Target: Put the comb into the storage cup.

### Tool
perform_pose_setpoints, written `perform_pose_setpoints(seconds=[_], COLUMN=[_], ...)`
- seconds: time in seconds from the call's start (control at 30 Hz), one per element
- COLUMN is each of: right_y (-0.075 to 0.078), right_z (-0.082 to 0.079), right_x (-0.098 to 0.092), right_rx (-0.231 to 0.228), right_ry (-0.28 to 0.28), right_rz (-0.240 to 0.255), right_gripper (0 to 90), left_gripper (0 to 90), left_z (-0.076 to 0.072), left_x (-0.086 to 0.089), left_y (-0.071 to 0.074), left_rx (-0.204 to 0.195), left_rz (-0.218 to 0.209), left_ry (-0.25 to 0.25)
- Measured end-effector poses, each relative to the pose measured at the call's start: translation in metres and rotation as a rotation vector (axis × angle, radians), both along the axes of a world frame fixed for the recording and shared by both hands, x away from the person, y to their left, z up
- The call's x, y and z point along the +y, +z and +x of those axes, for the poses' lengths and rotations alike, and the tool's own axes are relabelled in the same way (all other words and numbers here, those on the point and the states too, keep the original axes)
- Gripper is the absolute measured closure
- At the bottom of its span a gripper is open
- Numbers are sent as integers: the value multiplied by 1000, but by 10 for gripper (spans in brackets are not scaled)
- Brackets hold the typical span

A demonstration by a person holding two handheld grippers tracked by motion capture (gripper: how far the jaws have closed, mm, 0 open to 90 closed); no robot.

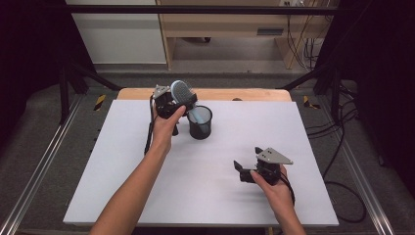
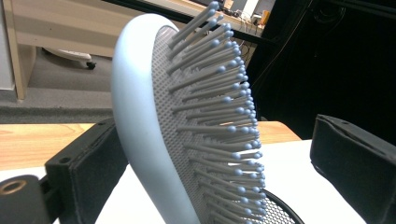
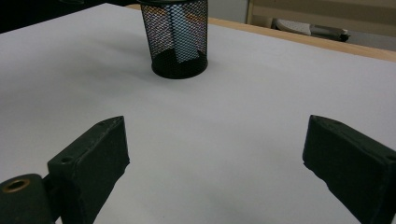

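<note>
A pale blue hairbrush (image 1: 180, 91) stands tilted with its handle down inside a black mesh cup (image 1: 200, 123) at the back middle of the white table. The brush head (image 2: 140, 116) rises between the jaws of my left gripper (image 1: 178, 100). Its back lies against the left jaw, while the right jaw stands well clear of the bristles, so the gripper is open. The cup's rim (image 2: 280, 211) shows just below. My right gripper (image 1: 241, 171) hovers open near the front right, nothing between its jaws, pointing toward the cup (image 3: 180, 39), where the blue handle (image 3: 183, 37) shows through the mesh.
The white table top (image 1: 220, 196) ends in a wooden edge (image 1: 244, 94) at the back. Black frame bars (image 1: 73, 73) stand at both back corners. Cables (image 1: 342, 147) lie on the floor to the right.
</note>
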State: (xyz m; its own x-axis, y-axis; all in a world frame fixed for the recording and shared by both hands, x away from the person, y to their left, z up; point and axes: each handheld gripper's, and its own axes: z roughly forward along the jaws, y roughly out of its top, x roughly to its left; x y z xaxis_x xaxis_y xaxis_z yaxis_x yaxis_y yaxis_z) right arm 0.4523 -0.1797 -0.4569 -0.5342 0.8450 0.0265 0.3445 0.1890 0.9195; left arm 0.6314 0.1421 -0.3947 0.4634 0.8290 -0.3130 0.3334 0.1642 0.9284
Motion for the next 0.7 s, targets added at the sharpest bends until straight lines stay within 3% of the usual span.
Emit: perform_pose_setpoints(seconds=[0.7], right_y=[0], right_z=[0], right_x=[0], right_rx=[0], right_ry=[-1], right_rz=[-1], right_gripper=[73], left_gripper=[34], left_z=[-3], left_x=[2], left_y=[-2], left_rx=[-18], left_rz=[28], left_ry=[6])
